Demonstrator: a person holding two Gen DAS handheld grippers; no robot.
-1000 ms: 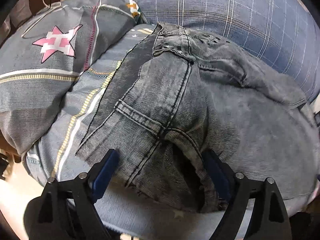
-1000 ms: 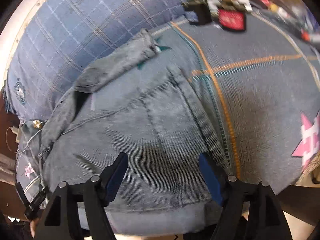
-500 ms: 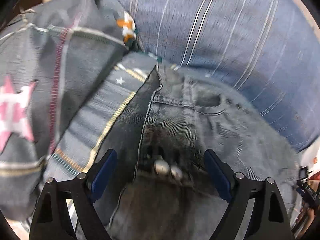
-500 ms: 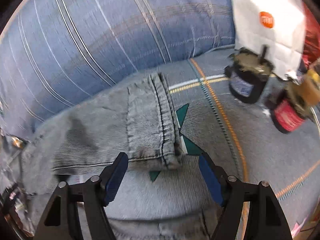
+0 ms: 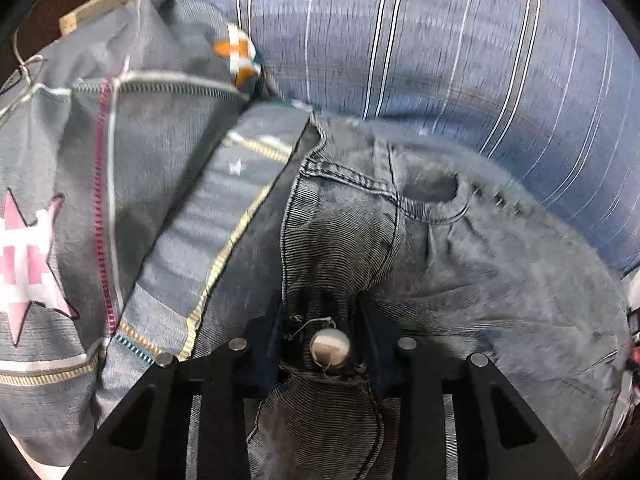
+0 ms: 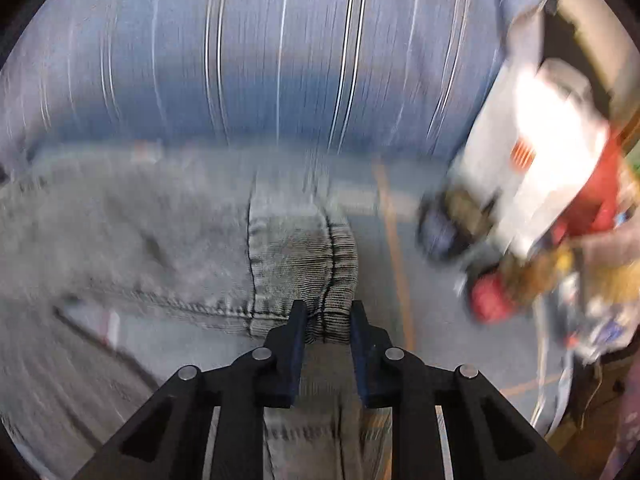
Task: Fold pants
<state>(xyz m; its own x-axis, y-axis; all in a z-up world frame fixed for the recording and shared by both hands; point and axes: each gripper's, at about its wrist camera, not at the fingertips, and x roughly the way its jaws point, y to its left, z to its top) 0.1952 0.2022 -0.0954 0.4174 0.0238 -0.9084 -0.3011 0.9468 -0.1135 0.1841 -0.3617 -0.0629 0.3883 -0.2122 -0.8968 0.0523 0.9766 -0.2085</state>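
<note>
Grippers, L to R:

1. Left gripper (image 5: 324, 320) – jaws closing, narrowed onto the waistband (image 5: 326, 280) of the pants (image 5: 460, 264); metal button (image 5: 330, 348) sits between the blue pads, denim bunched up there. Reads as a pinch on the waistband at the fly.

2. Right gripper (image 6: 327, 320) – jaws closing on the leg cuff (image 6: 304, 248); ribbed hem edge between the pads, only its lower corner inside.

Item: pants, grey-blue denim, lying on the grey patterned bedsheet (image 5: 188, 240), just in front of the blue striped pillow (image 5: 440, 40) and alongside it.

Axis/heading (judged): long axis runs parallel to the pillow's front edge, waist end at L gripper, cuff end at R.

Risks (judged):
- L pad may land on the button, not cloth → slip on lift.
- R bite is shallow, corner only → cuff could pull out, or only one layer/leg comes up.
- Sheet may get pinched w/ denim at either end.
- Clutter (image 6: 500, 240) beside the cuff, away from the pillow, could be knocked during the swing.
</note>
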